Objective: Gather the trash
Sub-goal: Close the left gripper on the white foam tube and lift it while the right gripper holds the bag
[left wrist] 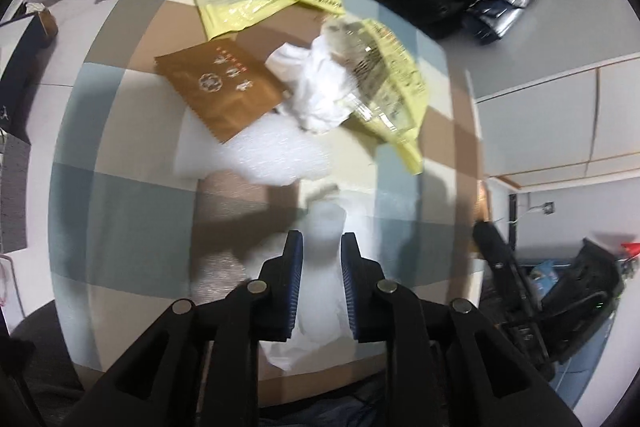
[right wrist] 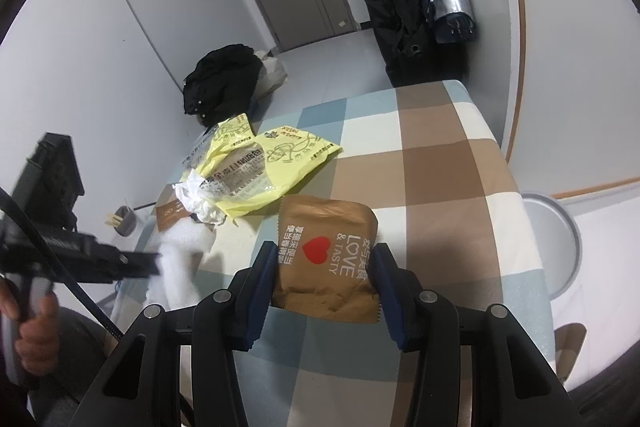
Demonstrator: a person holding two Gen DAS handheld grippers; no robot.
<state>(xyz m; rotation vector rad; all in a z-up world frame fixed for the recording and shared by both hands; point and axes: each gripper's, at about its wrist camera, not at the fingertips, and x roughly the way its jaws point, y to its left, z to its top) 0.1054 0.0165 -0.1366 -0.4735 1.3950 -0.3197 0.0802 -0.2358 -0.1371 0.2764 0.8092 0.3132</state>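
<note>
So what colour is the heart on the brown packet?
Red, on the brown packet, clearest in the right wrist view.

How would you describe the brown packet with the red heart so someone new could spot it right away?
Start at the checked tablecloth in blue, brown and cream. At its near edge, the right gripper has a brown packet between its blue pads. Unlike the flat brown sachet beside the crumpled white tissue, it is puffy and bears a red heart and the words LOVE & TASTY.
</note>
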